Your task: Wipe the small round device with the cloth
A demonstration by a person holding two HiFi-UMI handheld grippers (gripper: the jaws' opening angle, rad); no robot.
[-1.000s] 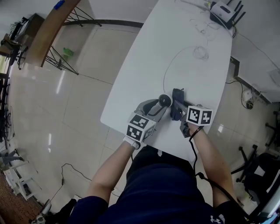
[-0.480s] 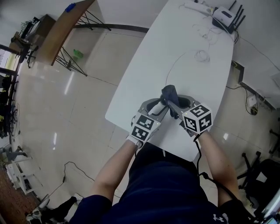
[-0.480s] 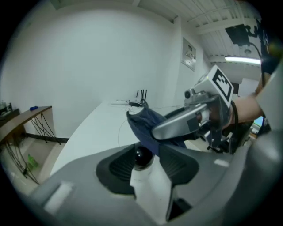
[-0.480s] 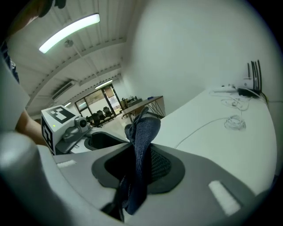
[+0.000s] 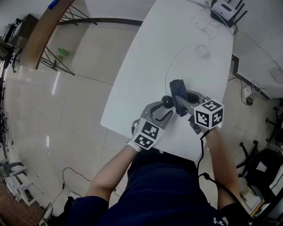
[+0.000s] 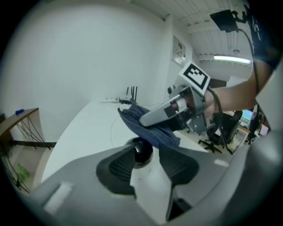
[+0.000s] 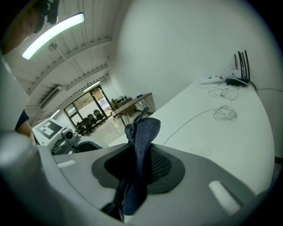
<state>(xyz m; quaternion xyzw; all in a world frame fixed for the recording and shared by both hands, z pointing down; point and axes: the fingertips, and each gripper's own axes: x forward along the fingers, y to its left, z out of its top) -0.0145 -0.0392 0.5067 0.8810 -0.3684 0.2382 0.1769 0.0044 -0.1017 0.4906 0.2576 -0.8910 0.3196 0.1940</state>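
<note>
At the near edge of the white oval table [image 5: 146,66], the left gripper [image 5: 164,108] has its jaws partly closed on the small round device [image 6: 142,152], a white body topped by a glossy black dome. Just right of it, the right gripper [image 5: 181,103] is pinched tight on a folded dark blue woven cloth [image 7: 142,137], whose free end stands up past the jaw tips. That end lies at the dome's far-right side; actual contact cannot be confirmed.

Assessment: both items are in hand and brought together, so wiping is at or near its working stage. How much surface is already clean cannot be judged. Passes over the dome and body remain.

Farther up the table lie a coiled white cable [image 5: 202,51] and, at the far end, a white router with black antennas [image 5: 224,9]. Both are well apart from the work, and nothing obstructs it
</note>
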